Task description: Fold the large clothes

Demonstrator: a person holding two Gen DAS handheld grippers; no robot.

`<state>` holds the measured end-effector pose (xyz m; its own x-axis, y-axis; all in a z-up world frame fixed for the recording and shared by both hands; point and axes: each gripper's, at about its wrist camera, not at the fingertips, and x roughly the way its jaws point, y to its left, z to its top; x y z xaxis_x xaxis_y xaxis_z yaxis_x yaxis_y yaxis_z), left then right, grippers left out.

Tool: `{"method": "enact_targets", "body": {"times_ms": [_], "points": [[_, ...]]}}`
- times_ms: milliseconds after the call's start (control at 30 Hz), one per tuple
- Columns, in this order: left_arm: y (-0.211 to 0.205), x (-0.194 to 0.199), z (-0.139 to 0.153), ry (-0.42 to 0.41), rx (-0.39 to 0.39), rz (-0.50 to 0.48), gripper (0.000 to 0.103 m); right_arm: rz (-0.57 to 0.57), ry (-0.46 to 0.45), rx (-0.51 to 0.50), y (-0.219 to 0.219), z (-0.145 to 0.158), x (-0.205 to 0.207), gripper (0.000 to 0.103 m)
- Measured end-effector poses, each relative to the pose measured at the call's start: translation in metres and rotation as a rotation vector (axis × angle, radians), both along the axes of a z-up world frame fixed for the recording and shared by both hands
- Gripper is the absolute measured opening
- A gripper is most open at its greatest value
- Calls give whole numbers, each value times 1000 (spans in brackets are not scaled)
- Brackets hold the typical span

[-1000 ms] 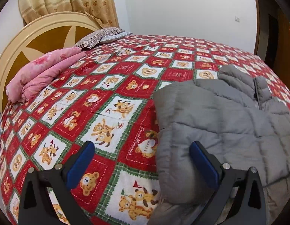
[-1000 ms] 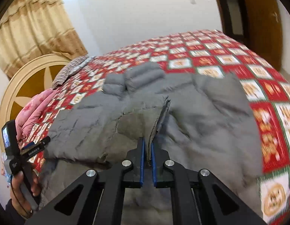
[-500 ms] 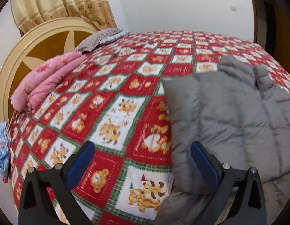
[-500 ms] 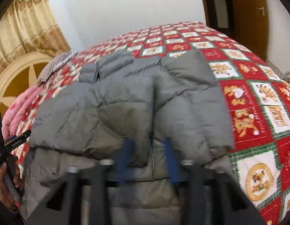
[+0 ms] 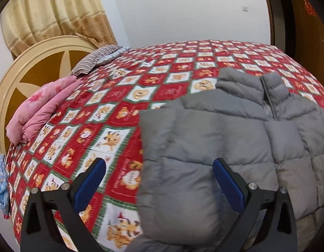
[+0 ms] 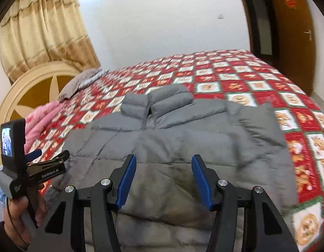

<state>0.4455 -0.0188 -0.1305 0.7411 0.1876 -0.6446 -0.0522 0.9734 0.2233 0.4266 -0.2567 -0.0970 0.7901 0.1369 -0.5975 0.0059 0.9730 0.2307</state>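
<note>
A grey puffer jacket lies on the bed with its collar at the far end and both sleeves laid in across its body. My right gripper hovers open above the jacket's lower middle, with nothing pinched between its blue pads. The left gripper is wide open over the left edge of the jacket, which lies below its jaws without being gripped. In the right wrist view a hand holds the left gripper just off the jacket's left side.
The bed wears a red and green bear-print cover. A pink quilt, a striped pillow and a round headboard lie to the left. A blue cloth hangs at the near left edge. A wooden door stands at far right.
The right gripper opened and let go of the jacket fold it was pinching, then drew back; that part now lies flat. The left gripper shifted right, over the jacket's edge.
</note>
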Motion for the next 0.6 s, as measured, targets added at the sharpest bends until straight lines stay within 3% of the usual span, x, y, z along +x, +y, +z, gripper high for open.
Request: {"method": "enact_targets", "body": {"times_ms": [167,433,600], "points": [[-9,4,-14,18,34,-19,103,8,72,-30,7,-24,20,56],[-10,14,-37,81,5,-36,103,22,149,-65,9,-57,30,56],[-19,19,-47,118,45,-40,103,15,174,-116,16,-64,35,56]]}}
